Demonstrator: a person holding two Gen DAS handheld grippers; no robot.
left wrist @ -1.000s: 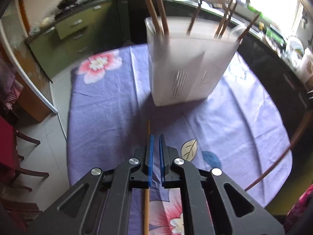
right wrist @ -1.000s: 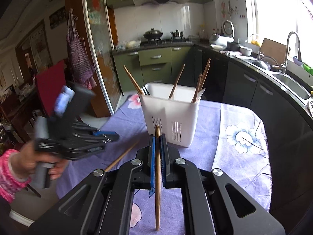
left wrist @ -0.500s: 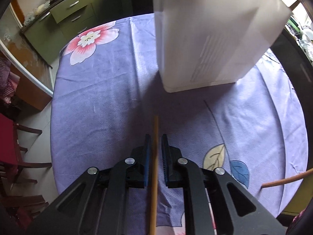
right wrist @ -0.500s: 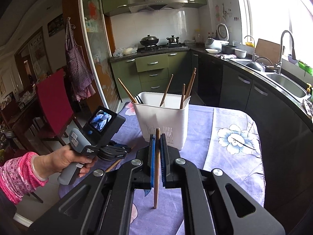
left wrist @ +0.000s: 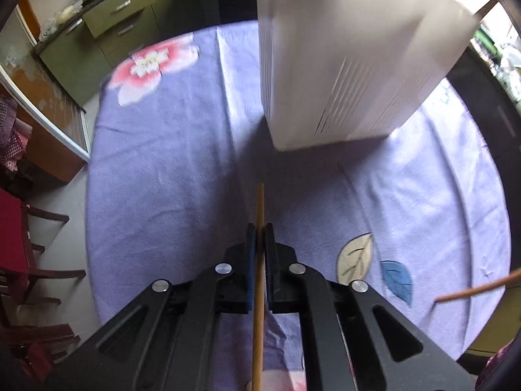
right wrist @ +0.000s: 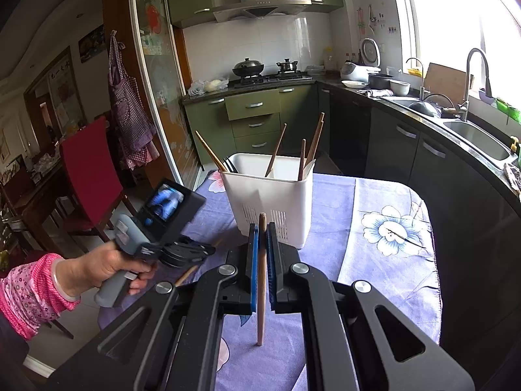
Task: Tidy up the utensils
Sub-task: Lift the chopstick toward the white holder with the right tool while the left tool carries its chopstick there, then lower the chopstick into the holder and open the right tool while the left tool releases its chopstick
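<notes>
1. Left gripper (left wrist: 259,238) points steeply down at the purple flowered tablecloth (left wrist: 162,176); jaws closed on a wooden chopstick (left wrist: 259,293).
2. Chopstick tip projects past the pads toward the white utensil holder (left wrist: 342,65).
3. Second chopstick (left wrist: 478,288) enters at the right edge.

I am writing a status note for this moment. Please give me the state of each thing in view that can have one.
Left gripper: jaws closed on a chopstick.
Left chopstick: lies on the tablecloth, pinched.
Right gripper: jaws closed on a chopstick.
Right chopstick: held upright above the cloth.
White utensil holder: upright on the table, several chopsticks leaning inside.
Purple tablecloth: spread over the table.
</notes>
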